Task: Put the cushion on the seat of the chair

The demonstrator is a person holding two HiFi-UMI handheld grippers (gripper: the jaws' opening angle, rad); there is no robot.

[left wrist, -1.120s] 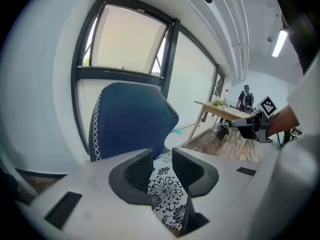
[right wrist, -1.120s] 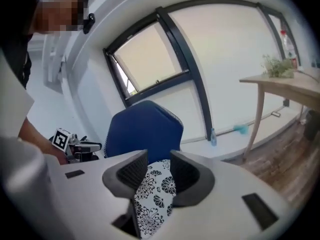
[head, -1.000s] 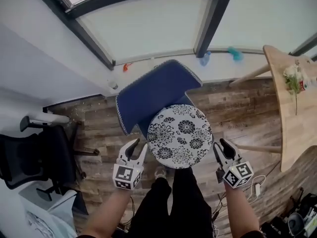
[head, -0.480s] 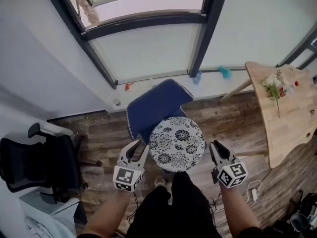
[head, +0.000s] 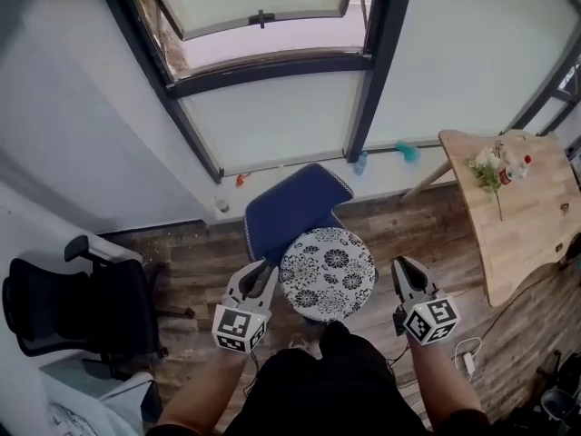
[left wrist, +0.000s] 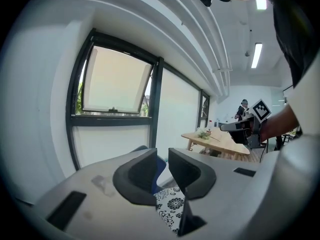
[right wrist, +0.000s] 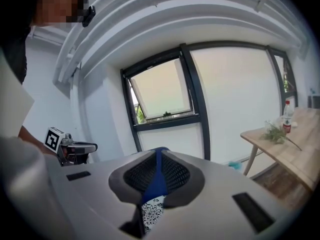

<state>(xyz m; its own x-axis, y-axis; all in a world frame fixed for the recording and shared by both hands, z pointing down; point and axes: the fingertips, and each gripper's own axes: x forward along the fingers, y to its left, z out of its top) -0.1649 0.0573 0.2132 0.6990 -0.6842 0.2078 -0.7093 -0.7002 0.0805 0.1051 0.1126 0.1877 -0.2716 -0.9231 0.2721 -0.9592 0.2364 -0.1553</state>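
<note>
A tall window (head: 272,107) fills the top of the head view, its upper pane tipped open. Below it runs a plank floor (head: 427,234). A pale wooden desk (head: 522,216) juts in at the right edge, and a black office chair (head: 73,302) sits at lower left, clear of the job.

The blue chair (head: 295,198) stands at the centre with its back toward the window, so its seat faces the person. The round flowered cushion (head: 327,273) lies flat on that seat and covers it, which I take to mean the placing is done.

That would explain the tongs. The left tongs (head: 258,272) hang just beside the cushion's left rim and the right tongs (head: 403,266) off its right rim, neither touching it. Both pairs have just been closing with nothing between them. The left shows a modest gap. The right shows only a thin slit, with the blue chair back visible through it. With nothing to carry, they have no reason to stay wide.
</note>
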